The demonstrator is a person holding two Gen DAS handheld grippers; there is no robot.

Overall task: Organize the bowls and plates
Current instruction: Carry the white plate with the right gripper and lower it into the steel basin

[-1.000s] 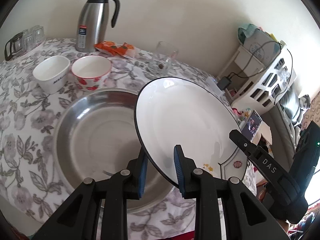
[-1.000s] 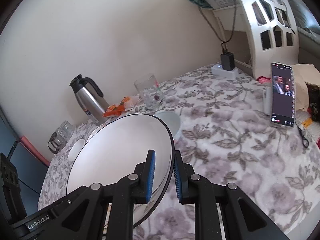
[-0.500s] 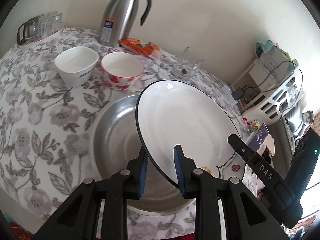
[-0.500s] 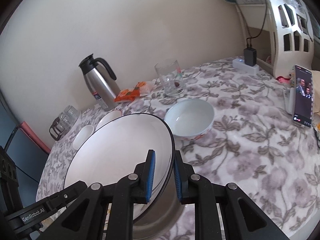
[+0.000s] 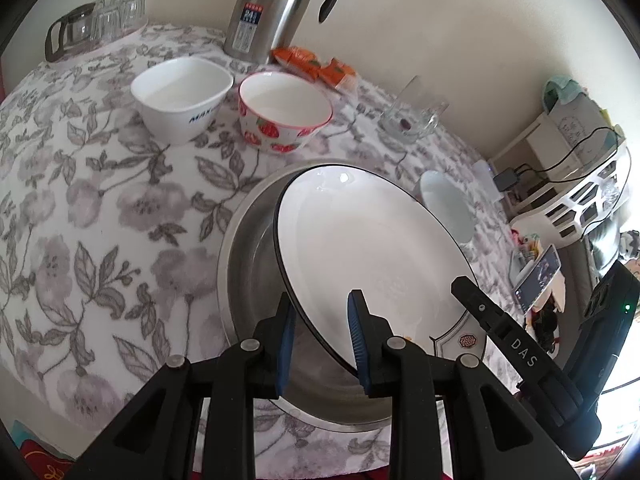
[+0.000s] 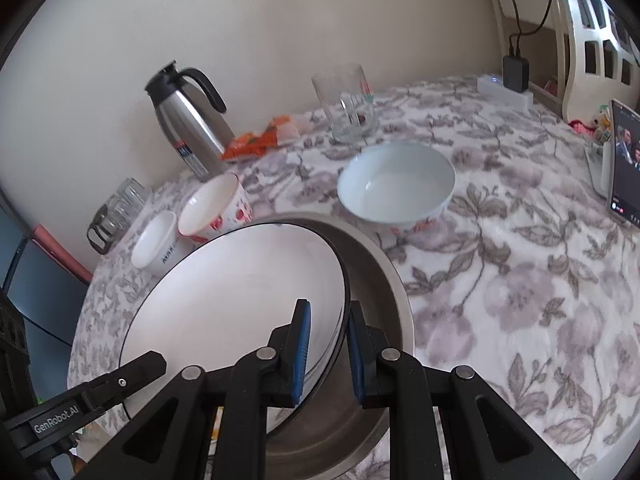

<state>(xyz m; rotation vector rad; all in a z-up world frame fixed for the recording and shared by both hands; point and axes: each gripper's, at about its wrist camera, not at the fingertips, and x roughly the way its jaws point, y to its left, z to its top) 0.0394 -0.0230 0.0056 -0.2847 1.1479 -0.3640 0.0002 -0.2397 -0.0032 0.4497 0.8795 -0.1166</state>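
A white plate with a thin black rim (image 5: 372,248) (image 6: 240,296) is held by both grippers over a steel basin (image 5: 256,264) (image 6: 384,292). My left gripper (image 5: 322,340) is shut on the plate's left edge. My right gripper (image 6: 326,354) is shut on its right edge. The plate sits low, partly inside the basin. A square white bowl (image 5: 182,96) (image 6: 154,246), a strawberry bowl (image 5: 284,110) (image 6: 214,210) and a pale blue bowl (image 6: 396,184) (image 5: 446,206) stand on the table around the basin.
A steel thermos jug (image 5: 276,8) (image 6: 188,124), orange packets (image 5: 314,64) (image 6: 260,140), a glass cup (image 6: 346,102) (image 5: 414,112), glassware (image 5: 94,22) at the far left and a phone (image 6: 624,160) sit on the floral tablecloth (image 5: 80,208). A white shelf (image 5: 580,176) stands to the right.
Both grippers have carried the plate lower and closer to the basin. The bowls and jug loom larger, and the pale blue bowl has come into the left wrist view.
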